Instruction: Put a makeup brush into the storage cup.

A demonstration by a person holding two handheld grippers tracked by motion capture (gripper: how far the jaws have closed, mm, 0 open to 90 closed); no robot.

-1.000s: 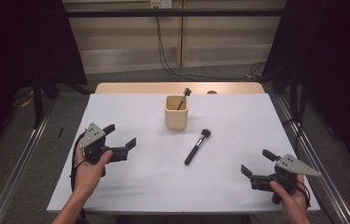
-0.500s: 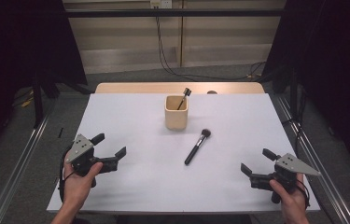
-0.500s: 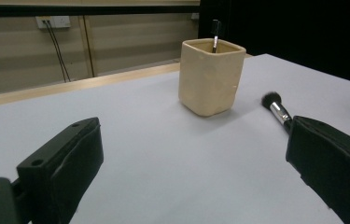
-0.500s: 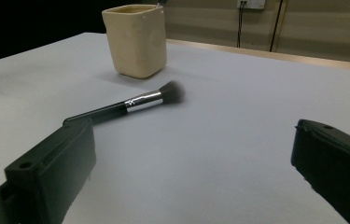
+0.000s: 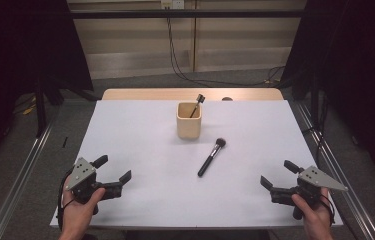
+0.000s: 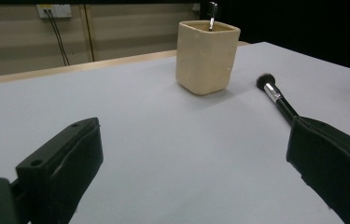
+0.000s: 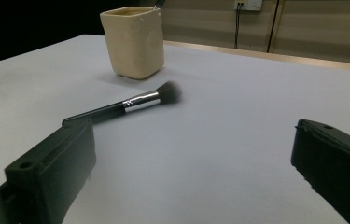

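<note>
The left gripper (image 5: pixel 111 170) is holding its black fingers (image 6: pixel 65 163) spread wide with nothing between them, hovering low over the near left part of the white-covered desk (image 5: pixel 145 145). The right gripper (image 5: pixel 279 175) is likewise keeping its fingers (image 7: pixel 56 163) wide apart and empty, near the desk's near right corner. Between the two, well apart from both, a black-handled makeup brush with a silver ferrule and dark bristles (image 5: pixel 211 157) is lying flat on the desk, bristles pointing toward a cream square ceramic cup (image 5: pixel 189 120). The cup is standing upright just beyond the brush, with another thin dark tool (image 5: pixel 196 104) leaning inside it.
</note>
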